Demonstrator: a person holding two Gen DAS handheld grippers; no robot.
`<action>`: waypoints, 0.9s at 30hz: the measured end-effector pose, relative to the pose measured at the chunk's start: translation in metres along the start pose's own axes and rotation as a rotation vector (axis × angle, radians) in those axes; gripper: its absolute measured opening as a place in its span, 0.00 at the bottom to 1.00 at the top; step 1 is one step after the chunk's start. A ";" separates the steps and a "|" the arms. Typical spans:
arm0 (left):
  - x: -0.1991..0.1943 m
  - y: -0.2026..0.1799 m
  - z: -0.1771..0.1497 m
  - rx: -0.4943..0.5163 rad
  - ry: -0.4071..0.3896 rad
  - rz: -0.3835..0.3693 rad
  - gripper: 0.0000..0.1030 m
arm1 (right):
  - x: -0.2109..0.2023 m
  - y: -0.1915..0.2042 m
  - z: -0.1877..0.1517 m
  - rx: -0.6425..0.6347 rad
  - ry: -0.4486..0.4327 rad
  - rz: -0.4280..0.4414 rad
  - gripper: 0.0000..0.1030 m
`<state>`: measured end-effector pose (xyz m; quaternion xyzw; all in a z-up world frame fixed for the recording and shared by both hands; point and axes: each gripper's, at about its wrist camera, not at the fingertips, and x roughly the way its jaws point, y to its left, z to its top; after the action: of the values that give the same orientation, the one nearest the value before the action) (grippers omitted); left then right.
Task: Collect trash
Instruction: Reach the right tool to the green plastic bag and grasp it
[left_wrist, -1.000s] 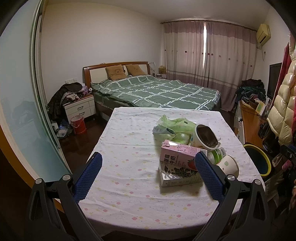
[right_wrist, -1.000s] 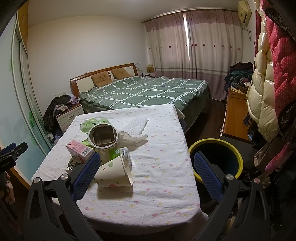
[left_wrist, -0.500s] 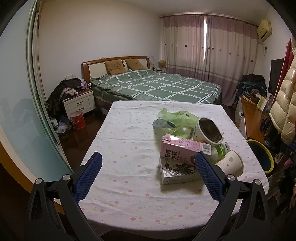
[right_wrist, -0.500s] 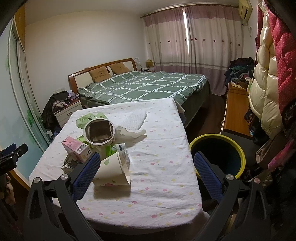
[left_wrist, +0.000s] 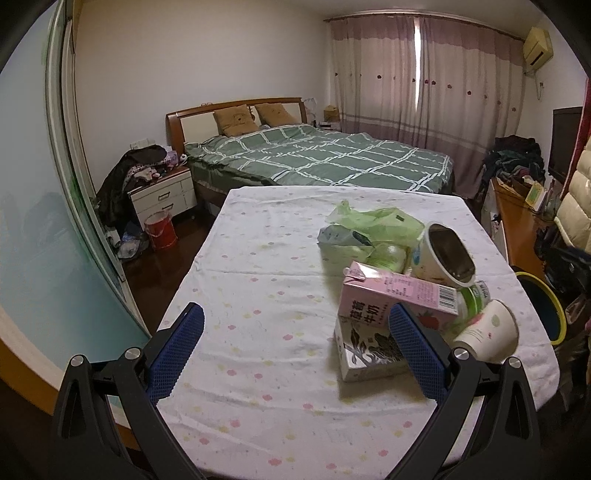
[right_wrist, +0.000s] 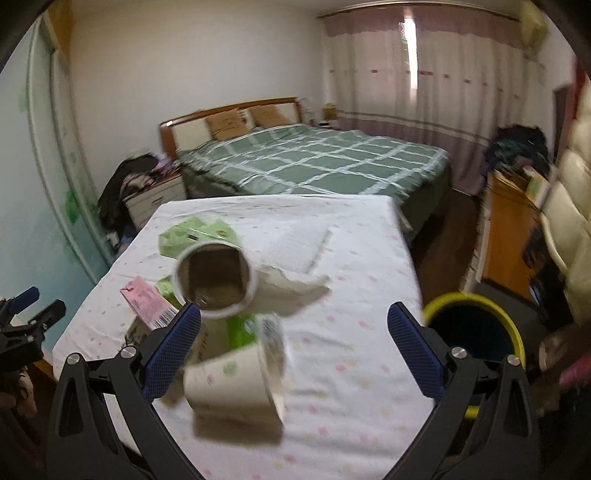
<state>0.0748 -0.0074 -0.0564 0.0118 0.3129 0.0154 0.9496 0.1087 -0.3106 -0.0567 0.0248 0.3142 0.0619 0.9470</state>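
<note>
A trash pile sits on the cloth-covered table (left_wrist: 258, 295): a pink milk carton (left_wrist: 395, 295) on a black-and-white box (left_wrist: 365, 354), a tipped paper cup (left_wrist: 487, 332), a round white container (left_wrist: 443, 254), a green plastic bag (left_wrist: 373, 225). My left gripper (left_wrist: 295, 347) is open and empty, its right finger just in front of the box. My right gripper (right_wrist: 293, 347) is open and empty above the tipped paper cup (right_wrist: 236, 384), with the white container (right_wrist: 214, 277) and pink carton (right_wrist: 147, 302) beyond. The view is blurred.
A yellow-rimmed bin (right_wrist: 476, 332) stands on the floor right of the table, also in the left wrist view (left_wrist: 543, 306). A green checked bed (left_wrist: 317, 158) lies behind. A wooden desk (right_wrist: 506, 229) and hanging coats (left_wrist: 576, 199) are at right. The left gripper shows at far left (right_wrist: 26, 317).
My right gripper has moved forward and left over the table, so the paper cup now lies between its fingers. My left gripper has edged closer to the cartons.
</note>
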 end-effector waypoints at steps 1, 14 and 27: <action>0.004 0.001 0.001 -0.001 0.003 -0.002 0.96 | 0.008 0.005 0.008 -0.014 0.006 0.030 0.94; 0.045 0.012 0.011 -0.008 0.036 0.009 0.96 | 0.111 0.122 0.068 -0.343 0.198 0.257 0.68; 0.066 0.025 0.009 -0.030 0.066 -0.005 0.96 | 0.189 0.179 0.067 -0.530 0.356 0.182 0.66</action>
<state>0.1330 0.0195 -0.0879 -0.0038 0.3437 0.0180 0.9389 0.2810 -0.1082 -0.0997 -0.2058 0.4441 0.2294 0.8413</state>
